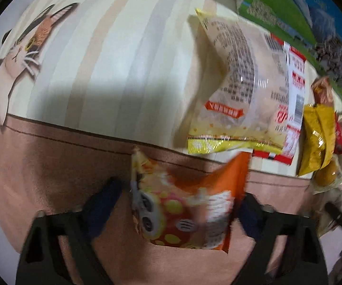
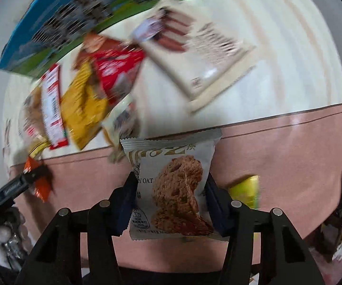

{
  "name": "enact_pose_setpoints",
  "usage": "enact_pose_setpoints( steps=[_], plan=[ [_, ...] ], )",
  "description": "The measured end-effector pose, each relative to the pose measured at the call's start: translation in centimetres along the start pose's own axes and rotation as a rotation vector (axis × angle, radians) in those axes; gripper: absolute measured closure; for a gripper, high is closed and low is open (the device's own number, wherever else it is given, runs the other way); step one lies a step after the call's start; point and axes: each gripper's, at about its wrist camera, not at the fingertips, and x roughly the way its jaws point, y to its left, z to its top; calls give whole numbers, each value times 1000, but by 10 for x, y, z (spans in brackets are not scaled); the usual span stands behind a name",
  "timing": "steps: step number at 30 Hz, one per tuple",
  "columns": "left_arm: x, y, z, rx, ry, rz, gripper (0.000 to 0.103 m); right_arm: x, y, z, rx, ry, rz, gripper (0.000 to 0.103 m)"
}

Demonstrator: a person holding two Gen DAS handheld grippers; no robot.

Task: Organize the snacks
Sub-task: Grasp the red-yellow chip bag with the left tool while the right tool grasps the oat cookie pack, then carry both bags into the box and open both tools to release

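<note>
While both fingers pinch packets — orange snack [image 1: 185, 204], oat cookie [image 2: 173, 190] — a snack heap [image 2: 83, 95] lies ahead.

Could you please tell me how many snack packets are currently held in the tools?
2: the orange packet in the left tool, the oat cookie packet in the right tool.

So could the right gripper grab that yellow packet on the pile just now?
Probably not yet: the right gripper already has its fingers shut on the oat cookie packet, so nothing is free to take the yellow packet.
</note>
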Motion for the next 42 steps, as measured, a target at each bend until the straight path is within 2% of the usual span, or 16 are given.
enact_pose_setpoints(
  steps=[3,10,15,19,25,28,31,36,42],
  plan=[
    [-4,8,5,-13,0,-9,42,9,13,-4,-22,25,28,47],
    [-17,3,-15,-39,16,-37,43,20,35,-19,-37,52,79,47],
    [-47,-12,-31,-10,-9,-94,43,-6,52,-14,-44,23,146,48],
    [-91,-36,-26,36,-72,-162,43,-40,60,0,-53,-23,218,48],
    [-161,-105,40,139,-189,-258,43,-123,72,52,-90,-149,305,48],
    [-185,-135,74,194,-236,-256,43,-154,84,87,-121,-214,306,48],
    [-199,-160,113,239,-268,-216,43,-175,95,124,-153,-273,266,48],
    [-192,-176,180,269,-245,-143,43,-172,117,185,-195,-298,207,48],
    [-139,-186,242,260,-123,-75,43,-126,131,241,-195,-232,161,48]
  ],
)
